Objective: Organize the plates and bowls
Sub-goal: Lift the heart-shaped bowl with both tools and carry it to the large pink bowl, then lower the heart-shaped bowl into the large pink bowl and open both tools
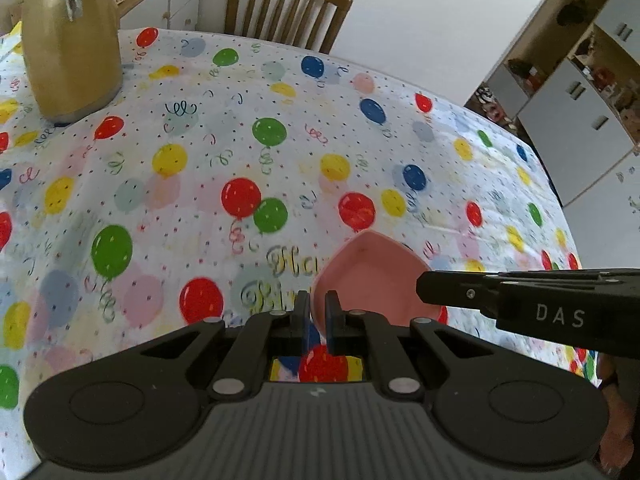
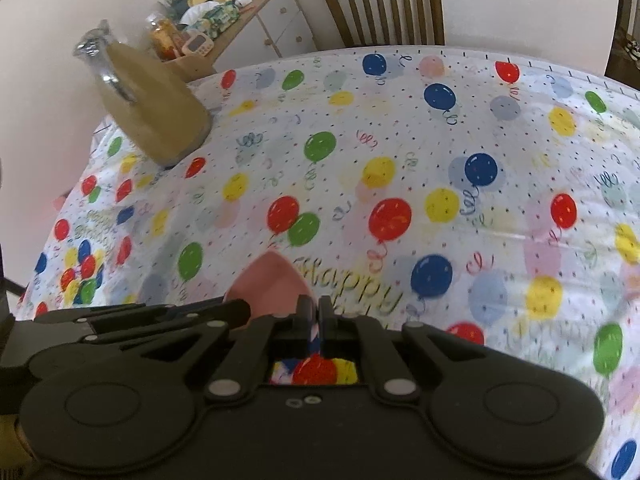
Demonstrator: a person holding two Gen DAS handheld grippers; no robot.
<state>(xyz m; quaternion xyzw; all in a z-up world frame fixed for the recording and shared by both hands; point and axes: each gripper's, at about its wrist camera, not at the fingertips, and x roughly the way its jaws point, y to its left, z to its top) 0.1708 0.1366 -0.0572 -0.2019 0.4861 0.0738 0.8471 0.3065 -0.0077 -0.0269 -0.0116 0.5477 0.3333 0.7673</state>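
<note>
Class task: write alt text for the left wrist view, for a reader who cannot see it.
The left gripper pinches the rim of a pink bowl above a balloon-print tablecloth. The right gripper reaches in from the right. A tan jug stands far left.

balloon-print tablecloth [image 1: 240, 152] on table, wooden slat chair [image 1: 286, 4] behind it, plain white wall [image 1: 420, 12], white shelf cabinet [image 1: 576, 92] right, cluttered sideboard [image 2: 256, 12] far left.
</note>
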